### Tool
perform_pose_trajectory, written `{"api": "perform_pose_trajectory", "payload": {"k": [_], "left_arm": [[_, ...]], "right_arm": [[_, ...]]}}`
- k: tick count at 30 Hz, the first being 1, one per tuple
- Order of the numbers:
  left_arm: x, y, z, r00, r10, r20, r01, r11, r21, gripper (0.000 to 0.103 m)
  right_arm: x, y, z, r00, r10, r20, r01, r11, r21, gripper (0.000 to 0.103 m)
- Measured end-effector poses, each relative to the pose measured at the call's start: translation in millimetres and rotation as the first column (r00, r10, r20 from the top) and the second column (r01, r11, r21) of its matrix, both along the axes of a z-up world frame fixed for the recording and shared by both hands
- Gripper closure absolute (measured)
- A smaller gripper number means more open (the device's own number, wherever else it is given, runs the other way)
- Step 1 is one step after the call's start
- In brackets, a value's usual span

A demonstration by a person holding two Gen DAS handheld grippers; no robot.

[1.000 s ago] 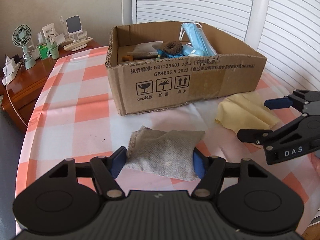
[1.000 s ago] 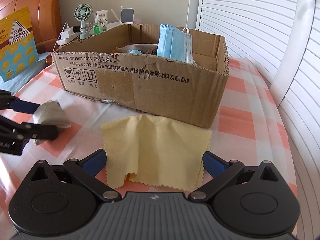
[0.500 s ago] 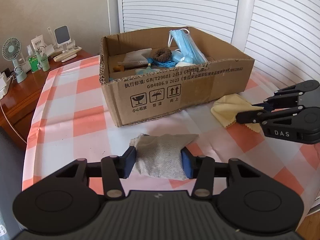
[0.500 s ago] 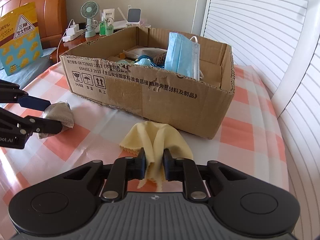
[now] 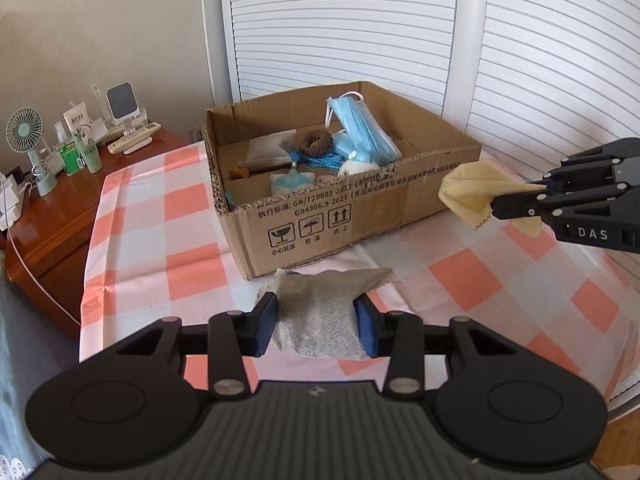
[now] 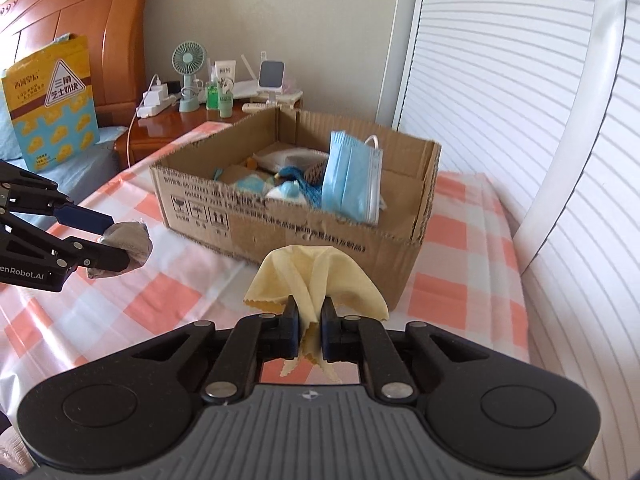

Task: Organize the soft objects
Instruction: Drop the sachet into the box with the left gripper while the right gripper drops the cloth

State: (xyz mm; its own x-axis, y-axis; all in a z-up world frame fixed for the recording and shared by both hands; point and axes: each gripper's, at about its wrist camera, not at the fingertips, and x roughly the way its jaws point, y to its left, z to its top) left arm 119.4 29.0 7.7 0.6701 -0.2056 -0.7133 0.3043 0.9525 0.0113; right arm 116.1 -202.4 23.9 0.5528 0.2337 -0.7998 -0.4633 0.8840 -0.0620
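grey pouch (image 5: 318, 312): clamped in left claw (image 5: 316, 326), which has just been closing
yellow cloth (image 6: 316, 276): pinched in right claw (image 6: 310, 330)
step: both lifted
next: carry over cardboard box (image 5: 360, 216), release

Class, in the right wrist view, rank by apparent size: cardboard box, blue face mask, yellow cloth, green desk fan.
1. cardboard box
2. yellow cloth, though nearness to the camera inflates it
3. blue face mask, close to the cloth
4. green desk fan
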Motion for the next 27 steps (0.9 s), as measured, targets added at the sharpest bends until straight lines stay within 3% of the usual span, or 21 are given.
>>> {"api": "perform_pose_trajectory", "payload": {"k": [6, 12, 15, 16, 17, 21, 27], "left_arm": [[10, -2, 32, 0.997, -0.027, 0.068, 0.027, 1.000, 0.009, 0.062], [56, -9, 57, 0.988, -0.013, 0.153, 0.009, 1.000, 0.024, 0.062], [83, -9, 53, 0.977, 0.034, 0.212, -0.039, 0.999, 0.021, 0.039], [89, -9, 51, 0.971, 0.048, 0.236, -0.056, 0.998, 0.027, 0.017], [92, -9, 48, 0.962, 0.075, 0.262, -0.087, 0.996, 0.036, 0.008], [83, -8, 43, 0.965, 0.078, 0.251, -0.096, 0.994, 0.061, 0.008], [29, -5, 41, 0.964, 0.075, 0.255, -0.091, 0.995, 0.051, 0.002]], "right_arm": [[4, 2, 26, 0.998, 0.029, 0.056, -0.030, 1.000, 0.008, 0.091], [20, 7, 43, 0.993, 0.044, 0.106, -0.044, 0.999, 0.003, 0.091], [32, 9, 45, 0.993, 0.041, 0.109, -0.041, 0.999, 0.005, 0.091], [36, 10, 45, 0.993, 0.040, 0.110, -0.041, 0.999, 0.006, 0.091], [40, 11, 45, 0.993, 0.041, 0.109, -0.042, 0.999, 0.007, 0.091], [63, 13, 42, 0.994, 0.030, 0.104, -0.031, 1.000, 0.004, 0.091], [120, 15, 31, 0.998, -0.002, 0.070, 0.000, 1.000, 0.026, 0.091]]}}
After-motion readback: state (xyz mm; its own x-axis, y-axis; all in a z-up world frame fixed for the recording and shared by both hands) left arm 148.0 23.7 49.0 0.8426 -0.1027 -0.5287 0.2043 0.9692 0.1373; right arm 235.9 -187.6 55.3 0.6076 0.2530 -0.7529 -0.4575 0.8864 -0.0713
